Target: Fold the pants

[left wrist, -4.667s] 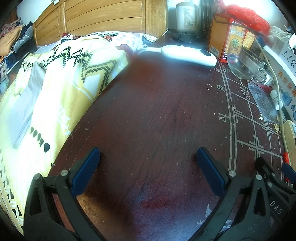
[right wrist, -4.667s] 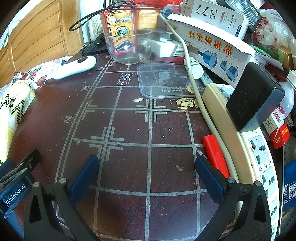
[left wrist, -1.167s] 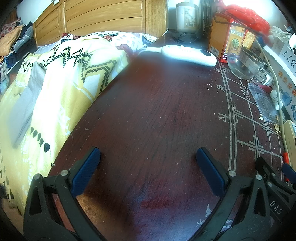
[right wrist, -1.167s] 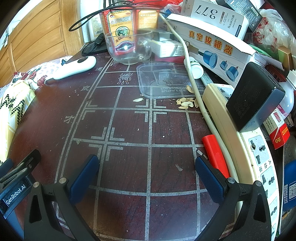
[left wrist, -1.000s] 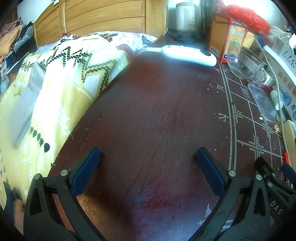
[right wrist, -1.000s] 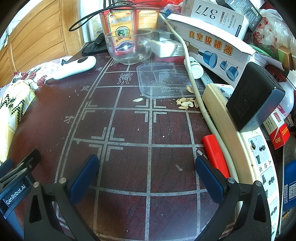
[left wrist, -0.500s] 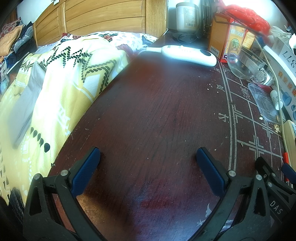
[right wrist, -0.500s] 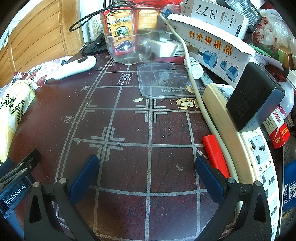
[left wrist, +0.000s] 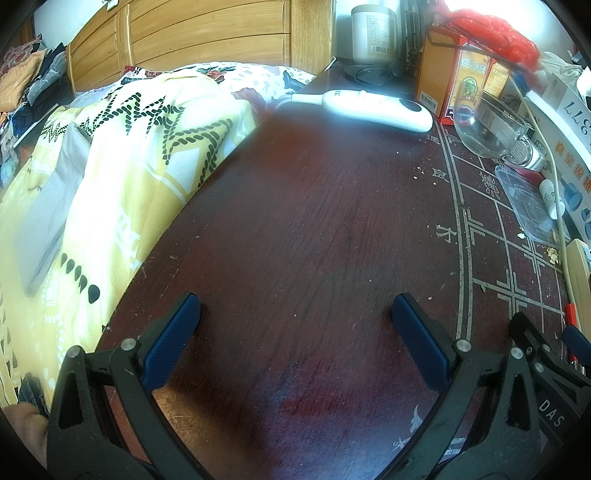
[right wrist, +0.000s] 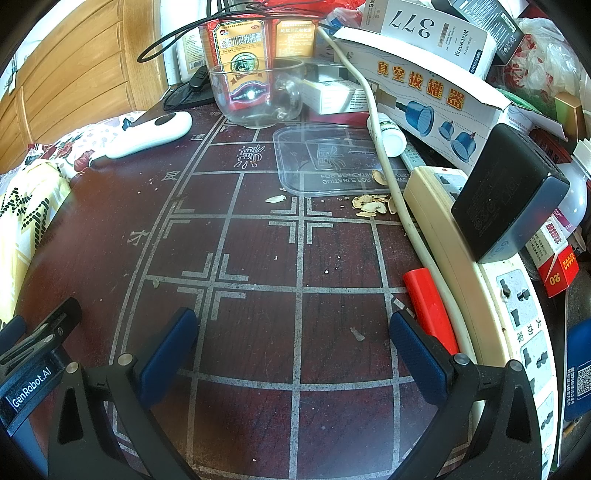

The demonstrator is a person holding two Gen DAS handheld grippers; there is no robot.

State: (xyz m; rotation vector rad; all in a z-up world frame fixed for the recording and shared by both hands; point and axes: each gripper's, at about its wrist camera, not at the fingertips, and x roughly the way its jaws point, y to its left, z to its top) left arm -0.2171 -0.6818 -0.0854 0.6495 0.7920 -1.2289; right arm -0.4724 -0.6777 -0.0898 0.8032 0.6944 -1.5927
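Note:
Grey pants (left wrist: 50, 206) lie flat on the yellow patterned bedspread (left wrist: 122, 173) at the far left of the left wrist view, well away from both grippers. My left gripper (left wrist: 295, 314) is open and empty, resting low over the dark red table (left wrist: 295, 221). My right gripper (right wrist: 293, 326) is open and empty over the chessboard lines of the same table (right wrist: 258, 258). The right gripper's side shows at the right edge of the left wrist view (left wrist: 543, 365). The pants do not show in the right wrist view.
A white handheld device (left wrist: 369, 107) lies at the table's far edge. A glass bowl (right wrist: 255, 92), a clear plastic lid (right wrist: 325, 162), boxes (right wrist: 424, 85), a power strip (right wrist: 480, 258) with a black adapter (right wrist: 506, 192) and a red marker (right wrist: 430, 306) crowd the right side. A wooden headboard (left wrist: 207, 33) stands behind the bed.
Both grippers have stayed still. At the lower left edge of the left wrist view a dark shape and a skin-coloured shape have moved in beside the bed.

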